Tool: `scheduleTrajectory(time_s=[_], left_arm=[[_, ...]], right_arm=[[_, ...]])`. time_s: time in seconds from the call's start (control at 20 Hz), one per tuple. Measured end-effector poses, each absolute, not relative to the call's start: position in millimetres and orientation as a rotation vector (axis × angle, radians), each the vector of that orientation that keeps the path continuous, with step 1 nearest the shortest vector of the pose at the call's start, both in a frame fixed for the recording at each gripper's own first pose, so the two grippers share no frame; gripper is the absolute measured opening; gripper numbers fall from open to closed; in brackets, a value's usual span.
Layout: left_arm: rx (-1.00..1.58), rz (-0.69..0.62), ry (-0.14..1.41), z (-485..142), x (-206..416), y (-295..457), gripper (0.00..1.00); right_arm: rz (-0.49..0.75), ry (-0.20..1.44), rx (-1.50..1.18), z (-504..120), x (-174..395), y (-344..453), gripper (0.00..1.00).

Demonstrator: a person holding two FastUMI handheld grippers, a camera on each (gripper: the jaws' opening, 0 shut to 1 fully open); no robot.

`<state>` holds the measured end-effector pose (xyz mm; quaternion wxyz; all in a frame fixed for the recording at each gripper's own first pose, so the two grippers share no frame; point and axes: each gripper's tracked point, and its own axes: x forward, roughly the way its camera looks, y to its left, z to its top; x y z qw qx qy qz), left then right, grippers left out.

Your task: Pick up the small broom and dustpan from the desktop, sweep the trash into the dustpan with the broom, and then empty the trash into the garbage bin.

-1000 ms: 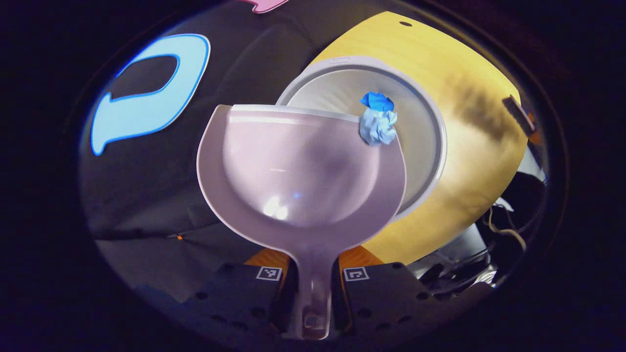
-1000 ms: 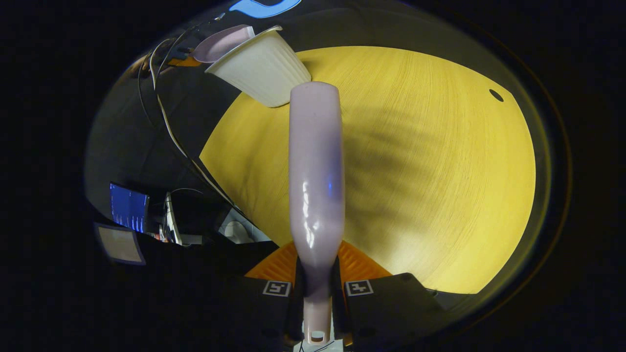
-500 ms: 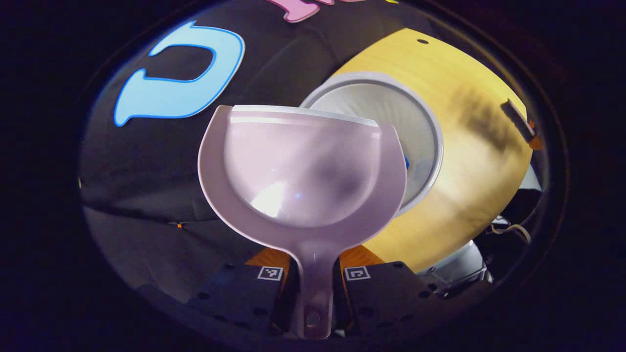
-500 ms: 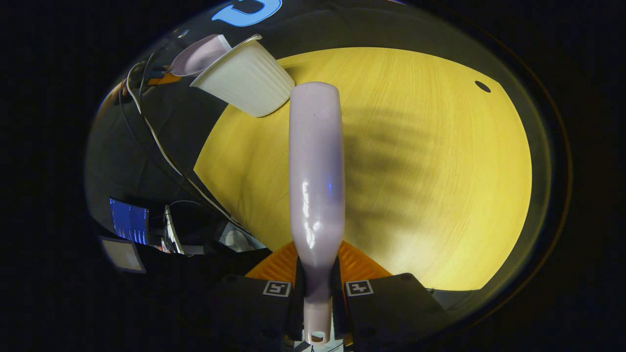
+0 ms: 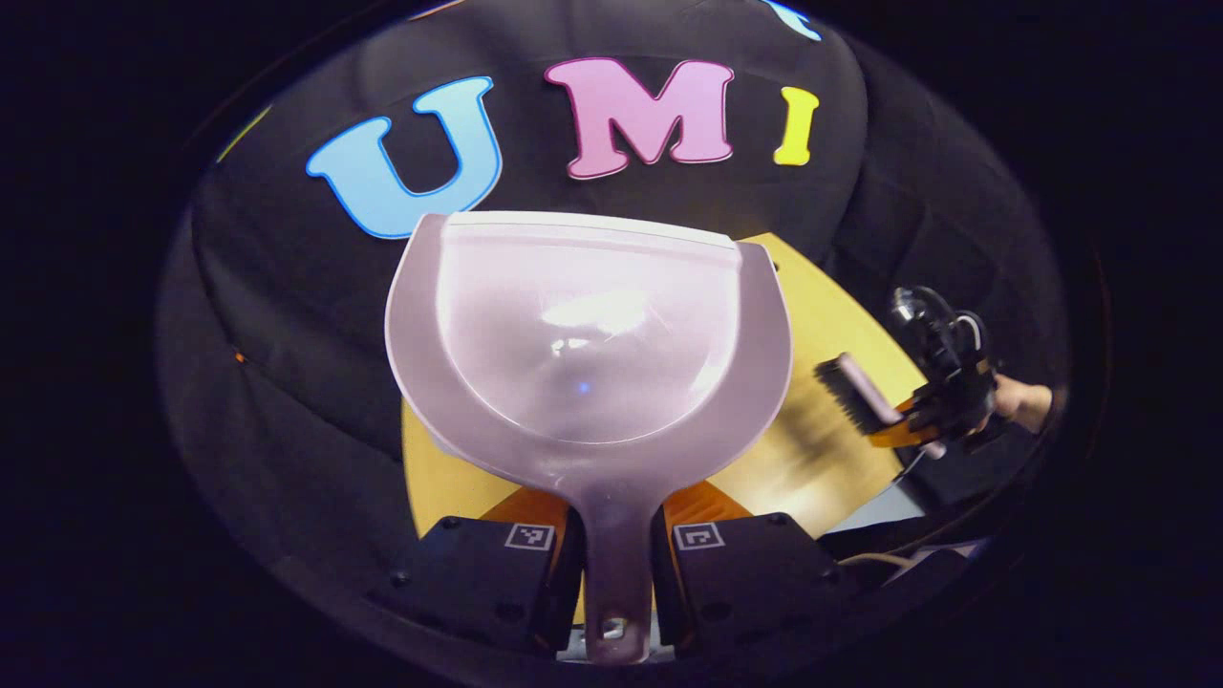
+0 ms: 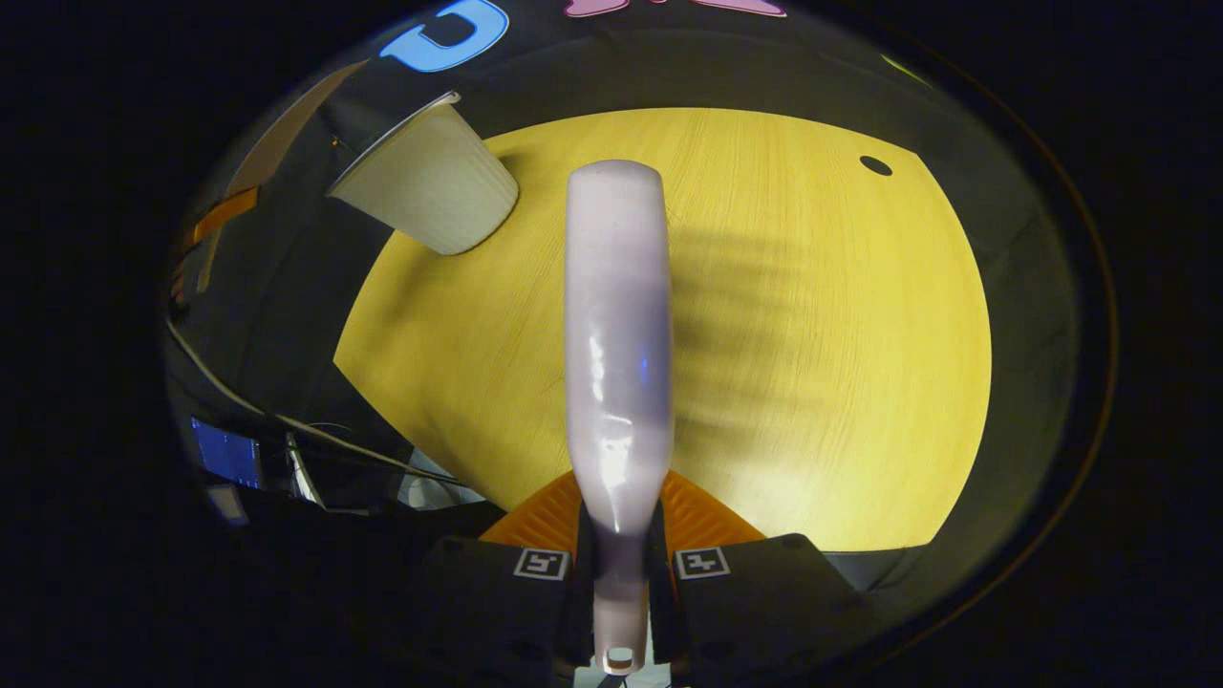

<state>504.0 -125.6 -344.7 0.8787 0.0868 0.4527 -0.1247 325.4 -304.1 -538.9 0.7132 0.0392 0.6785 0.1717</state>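
Lilac dustpan [image 5: 588,344] handle clamped between left fingers [image 5: 559,583]; broom [image 6: 619,325] between right fingers [image 6: 669,583].

Left gripper [image 5: 611,549]: dark blocky body, orange ribbing, 2 square black-and-white markers.

A recording booth or lab, not a lived-in home. Black cloth wall [image 5: 287,315] hung close behind a round yellow wood-grain table [image 6: 812,382] with a small dark hole near its edge. Off the table's side, loose cables [image 6: 315,425] and a lit blue screen [image 6: 226,452] in the dark, like test equipment.
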Motion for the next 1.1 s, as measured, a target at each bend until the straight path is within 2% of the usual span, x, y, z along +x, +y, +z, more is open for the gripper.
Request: scheduleTrajectory(time_s=[0.2, 0.35, 0.65, 1.1], left_arm=[[0.026, -0.350, 0.959, -400, 504, -207, 0.29], [-0.086, -0.354, 1.030, -457, 507, -250, 0.29], [-0.139, -0.135, 1.240, -589, 508, -251, 0.29], [-0.133, -0.105, 1.341, -619, 529, -261, 0.29]], right_arm=[[0.265, 1.495, 0.098, -550, 320, -311, 0.26], [0.190, 1.507, 0.112, -571, 313, -318, 0.27], [0.094, 1.560, 0.102, -624, 335, -315, 0.27], [0.029, 1.637, 0.098, -634, 354, -301, 0.26]])
